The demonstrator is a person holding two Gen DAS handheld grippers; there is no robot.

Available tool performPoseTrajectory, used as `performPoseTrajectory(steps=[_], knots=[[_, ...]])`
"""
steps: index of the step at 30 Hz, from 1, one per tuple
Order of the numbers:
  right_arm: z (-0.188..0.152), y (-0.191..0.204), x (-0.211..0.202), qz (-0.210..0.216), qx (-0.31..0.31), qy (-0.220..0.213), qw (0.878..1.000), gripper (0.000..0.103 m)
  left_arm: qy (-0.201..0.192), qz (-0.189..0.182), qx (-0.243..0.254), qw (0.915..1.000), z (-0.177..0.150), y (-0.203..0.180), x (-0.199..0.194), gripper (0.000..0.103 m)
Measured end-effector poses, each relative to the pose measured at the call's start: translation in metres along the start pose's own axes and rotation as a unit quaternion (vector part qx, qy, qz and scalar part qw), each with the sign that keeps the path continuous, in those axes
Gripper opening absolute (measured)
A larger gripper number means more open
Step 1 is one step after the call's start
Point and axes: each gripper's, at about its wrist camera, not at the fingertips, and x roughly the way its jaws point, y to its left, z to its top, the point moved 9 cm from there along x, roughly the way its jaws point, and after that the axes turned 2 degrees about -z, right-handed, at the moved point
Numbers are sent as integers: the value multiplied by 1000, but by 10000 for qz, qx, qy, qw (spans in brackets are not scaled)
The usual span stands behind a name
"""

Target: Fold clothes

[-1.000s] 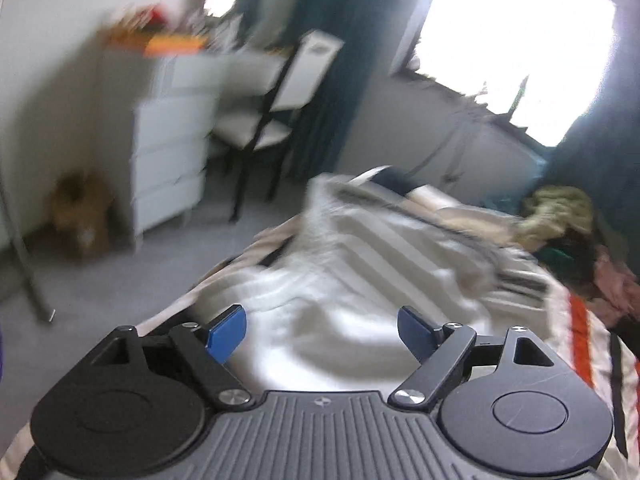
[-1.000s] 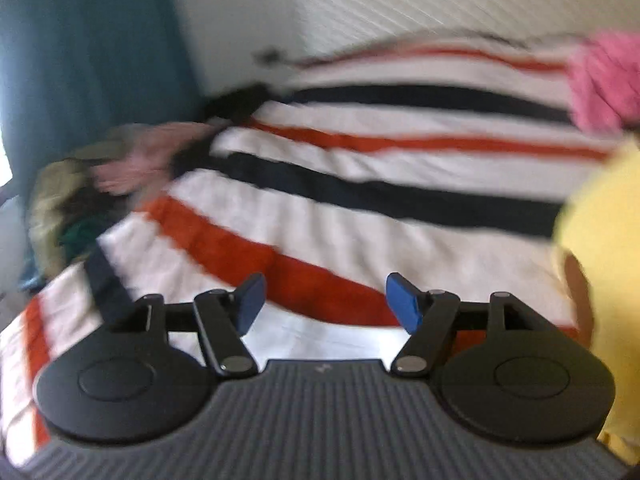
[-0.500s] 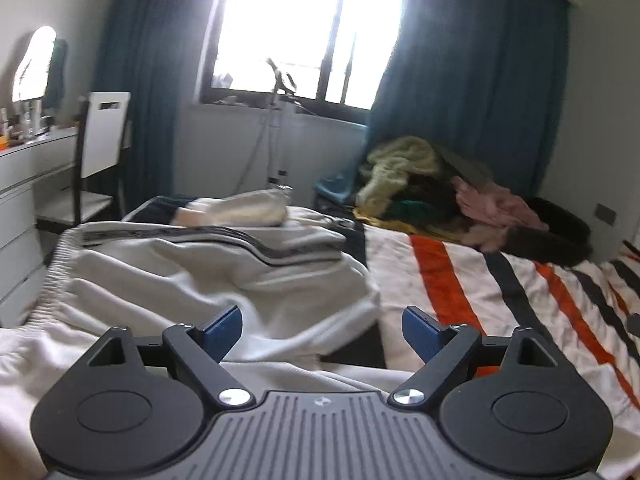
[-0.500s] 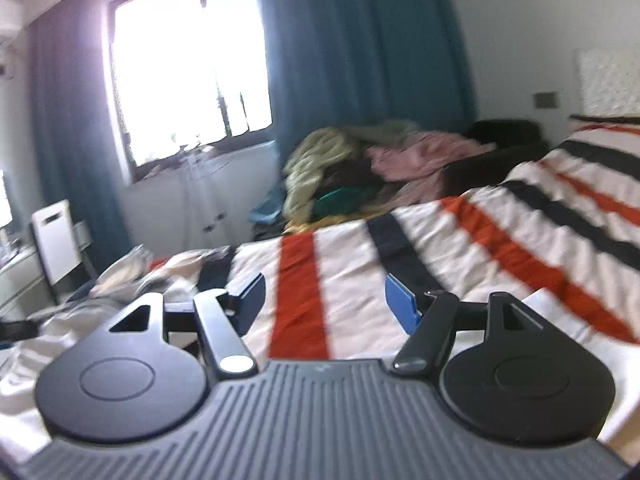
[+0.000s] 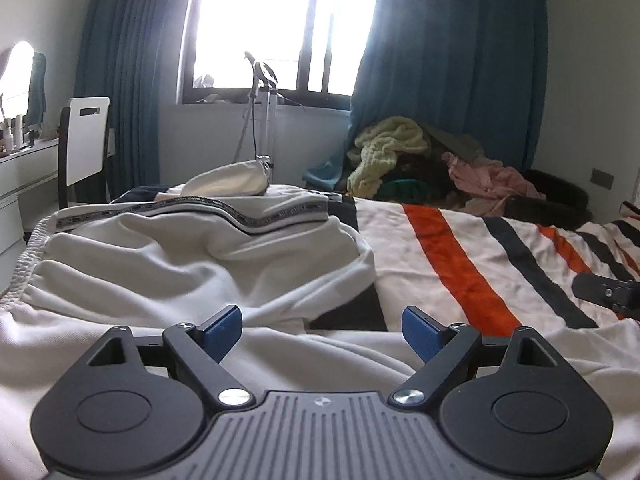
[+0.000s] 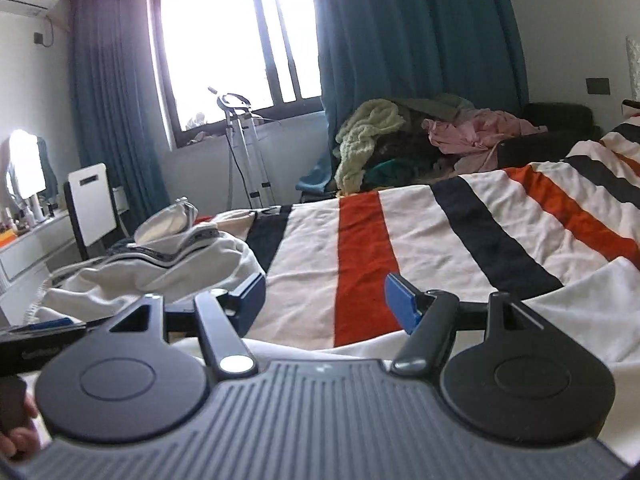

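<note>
Since half a second ago both my cameras have dropped lower over the bed and steadied, after the fast swing a second ago. My left gripper (image 5: 322, 330) hangs with its blue pads spread wide, holding nothing, just above the crumpled white garment (image 5: 192, 264) with the dark patterned band, which lies on the striped blanket (image 5: 460, 256) at its left end. My right gripper (image 6: 325, 300) is spread just as wide and empty, low over the blanket's orange stripe; whether it touches the cloth I cannot tell. A clothes pile (image 6: 420, 140) sits beyond the bed.
</note>
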Motion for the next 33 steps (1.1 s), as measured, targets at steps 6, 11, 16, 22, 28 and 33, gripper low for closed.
performPoseTrajectory(steps=[6, 11, 16, 22, 28, 33], knots=[[-9, 1, 2, -292, -172, 93, 9994, 69, 278, -132, -58, 9995, -17, -7, 0, 88], [-15, -7, 3, -567, 239, 296, 9977, 69, 461, -63, 115, 9989, -31, -12, 8, 88], [-19, -18, 2, -789, 594, 448, 9941, 69, 647, 47, 282, 9975, -20, -13, 43, 88], [-17, -26, 7, -928, 630, 428, 9928, 69, 403, 314, 463, 9976, 32, -22, 114, 88], [-18, -43, 26, -1117, 710, 401, 9904, 69, 335, 1167, 628, 9906, 99, -21, 219, 90], [-19, -55, 47, -1229, 775, 389, 9886, 69, 884, 1817, 748, 9765, 120, -8, 303, 93]])
